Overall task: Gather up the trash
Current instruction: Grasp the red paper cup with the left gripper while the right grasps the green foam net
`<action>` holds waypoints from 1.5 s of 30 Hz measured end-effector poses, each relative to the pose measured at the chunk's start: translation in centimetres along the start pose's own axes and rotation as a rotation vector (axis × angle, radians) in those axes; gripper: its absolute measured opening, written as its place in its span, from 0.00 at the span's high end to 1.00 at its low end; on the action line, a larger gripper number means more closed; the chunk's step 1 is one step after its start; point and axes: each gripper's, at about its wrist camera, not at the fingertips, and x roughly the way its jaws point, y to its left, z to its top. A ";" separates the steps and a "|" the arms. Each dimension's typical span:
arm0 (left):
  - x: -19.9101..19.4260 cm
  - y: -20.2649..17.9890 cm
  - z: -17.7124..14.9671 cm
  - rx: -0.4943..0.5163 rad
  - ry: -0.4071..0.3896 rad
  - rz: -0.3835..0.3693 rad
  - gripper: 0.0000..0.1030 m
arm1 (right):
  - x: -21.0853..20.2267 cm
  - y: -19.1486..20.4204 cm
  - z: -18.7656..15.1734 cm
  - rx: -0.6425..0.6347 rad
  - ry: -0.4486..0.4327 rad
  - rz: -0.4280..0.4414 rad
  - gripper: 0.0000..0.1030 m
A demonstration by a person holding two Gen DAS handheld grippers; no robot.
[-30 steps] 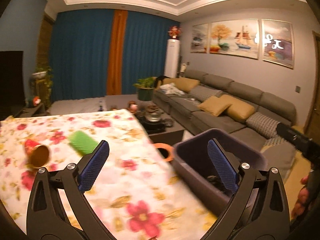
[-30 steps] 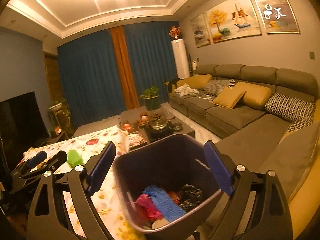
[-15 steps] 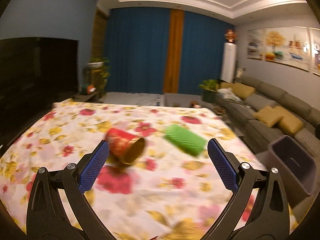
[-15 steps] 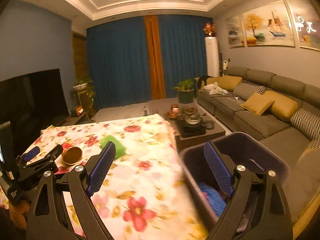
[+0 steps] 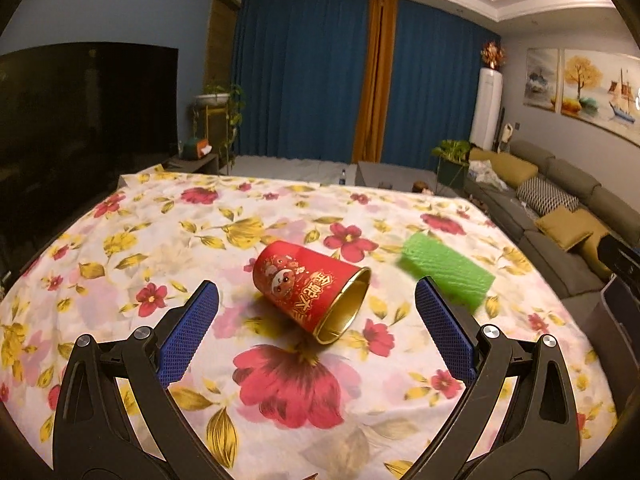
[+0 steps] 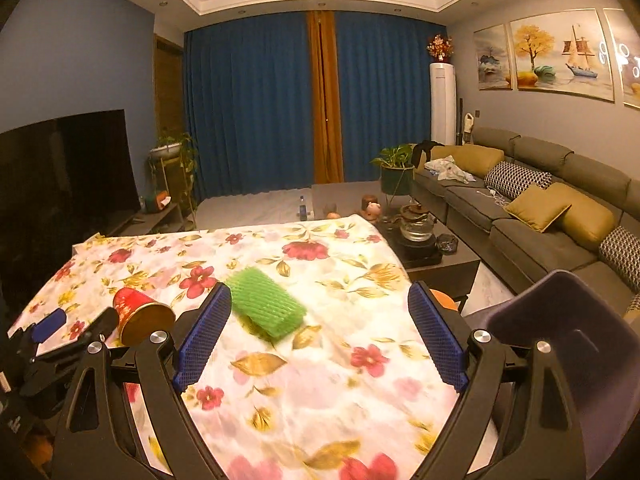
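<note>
A red paper cup point(image 5: 310, 289) with gold lining lies on its side on the floral tablecloth point(image 5: 160, 240), its mouth toward me. My left gripper point(image 5: 316, 332) is open and empty, just short of the cup. A green foam net point(image 5: 448, 270) lies to the cup's right. In the right wrist view my right gripper point(image 6: 320, 338) is open and empty, with the green foam net point(image 6: 266, 304) just beyond its left finger. The cup point(image 6: 138, 316) and the left gripper point(image 6: 68, 332) show at the left. The dark trash bin point(image 6: 572, 344) stands off the table's right edge.
A grey sofa point(image 6: 540, 216) with yellow cushions runs along the right wall. A low tea table point(image 6: 424, 240) with a glass kettle stands beyond the table. A dark TV point(image 5: 80, 120) fills the left. The bin's edge point(image 5: 620, 304) shows at the far right in the left wrist view.
Both grippers have swung left, away from the trash bin and toward the table. The left one now faces the red cup, the right one the green foam net. Both stay open.
</note>
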 end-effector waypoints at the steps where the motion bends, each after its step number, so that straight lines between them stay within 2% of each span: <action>1: 0.4 -0.1 -0.1 0.009 0.009 0.003 0.06 | 0.6 0.2 0.0 0.002 0.004 -0.001 0.16; 5: 2.7 -0.2 -0.1 0.043 0.070 0.012 0.07 | 2.4 0.6 -0.1 0.007 0.030 -0.003 0.16; 11: 5.0 -0.1 0.1 0.049 0.144 0.015 0.20 | 4.5 0.9 -0.2 -0.010 0.054 -0.008 0.16; 18: 7.7 0.6 0.0 0.020 0.260 -0.018 0.58 | 7.4 1.5 -0.4 -0.030 0.108 0.000 0.16; 20: 7.9 0.9 -0.1 0.006 0.269 -0.035 0.69 | 8.3 1.9 -0.6 -0.046 0.126 0.002 0.16; 22: 8.0 1.1 -0.2 -0.010 0.275 -0.049 0.84 | 9.1 2.4 -0.8 -0.056 0.141 0.005 0.16; 25: 8.0 1.7 -0.2 -0.033 0.274 -0.075 0.98 | 10.1 2.9 -1.0 -0.064 0.161 0.012 0.16; 33: 5.8 3.0 1.3 -0.099 0.170 -0.137 0.99 | 13.4 4.2 -1.1 -0.077 0.218 0.008 0.16; 39: 4.2 3.3 2.6 -0.118 0.115 -0.152 0.99 | 16.2 4.2 -1.1 -0.066 0.307 0.011 0.16; 43: 3.1 3.6 3.3 -0.135 0.085 -0.162 0.99 | 17.9 3.8 -1.6 -0.046 0.397 0.026 0.26; 45: 2.5 3.6 3.7 -0.140 0.070 -0.166 0.99 | 18.7 3.3 -1.9 -0.023 0.436 0.030 0.26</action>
